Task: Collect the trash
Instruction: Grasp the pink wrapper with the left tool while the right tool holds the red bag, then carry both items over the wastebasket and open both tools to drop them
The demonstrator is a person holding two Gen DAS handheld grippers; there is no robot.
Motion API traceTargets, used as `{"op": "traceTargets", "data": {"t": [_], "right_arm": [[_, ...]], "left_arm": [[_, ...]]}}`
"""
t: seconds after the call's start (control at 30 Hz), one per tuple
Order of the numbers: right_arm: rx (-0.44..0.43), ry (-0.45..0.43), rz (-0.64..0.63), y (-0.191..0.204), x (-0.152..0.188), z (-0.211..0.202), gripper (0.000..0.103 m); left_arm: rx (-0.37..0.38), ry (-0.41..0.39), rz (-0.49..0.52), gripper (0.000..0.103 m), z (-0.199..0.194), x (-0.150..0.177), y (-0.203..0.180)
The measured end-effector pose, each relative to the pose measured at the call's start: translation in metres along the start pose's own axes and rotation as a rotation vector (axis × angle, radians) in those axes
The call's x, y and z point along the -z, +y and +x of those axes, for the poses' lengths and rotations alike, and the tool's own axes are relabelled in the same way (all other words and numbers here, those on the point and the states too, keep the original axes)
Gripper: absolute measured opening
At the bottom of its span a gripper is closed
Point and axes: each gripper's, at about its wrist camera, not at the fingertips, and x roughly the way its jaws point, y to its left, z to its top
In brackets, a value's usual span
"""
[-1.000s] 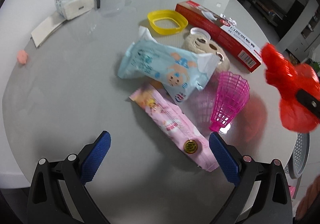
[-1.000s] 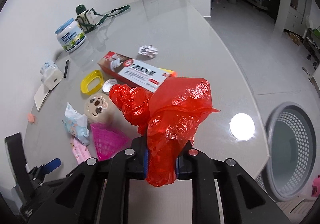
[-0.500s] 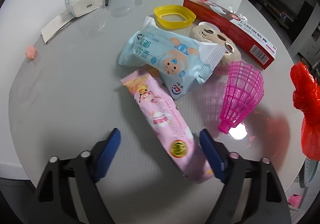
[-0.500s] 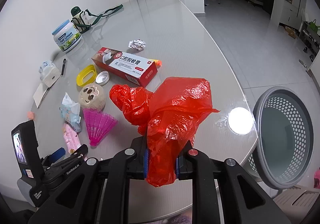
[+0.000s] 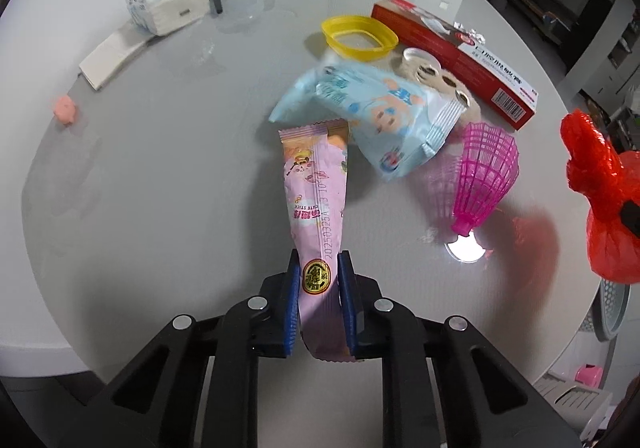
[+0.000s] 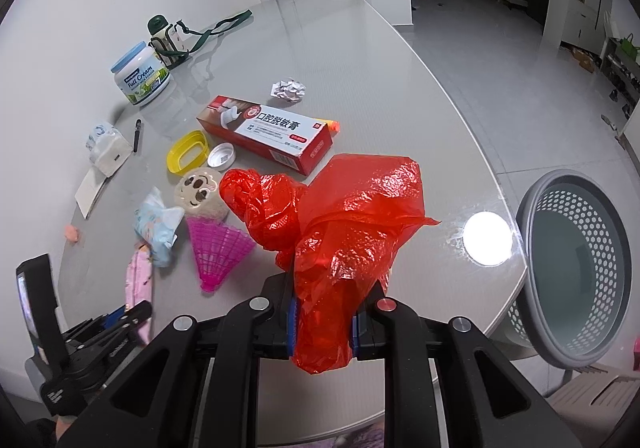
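1. Big grey desk [image 6: 360, 60] first, with a grey perforated basket [image 6: 576, 268] on the floor just off its right edge.
2. We've got the right gripper [image 6: 322, 322] clamped on a crumpled red plastic bag [image 6: 352, 216], held above the desk's near edge.
3. Our left gripper [image 5: 319, 290] is squeezed tight on a pink snack wrapper [image 5: 316, 200]; its far end touches the blue wipes pack [image 5: 380, 108], beside a pink mesh shuttlecock [image 5: 484, 176].
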Motion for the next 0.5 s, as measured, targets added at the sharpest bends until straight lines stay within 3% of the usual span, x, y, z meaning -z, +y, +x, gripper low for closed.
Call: {"op": "traceTargets", "data": {"t": [0.27,0.5], "right_arm": [[0.003,-0.012,0.039,0.005,-0.003,-0.011,0.018],[0.033,-0.062,0.116,-0.007,0.000,-0.038,0.018]], "left_arm": [[-0.003,-0.065,0.064,0.018,-0.042,-0.017,0.016],[0.070,-0.163,0.188,0.018,-0.079,-0.044,-0.016]]}}
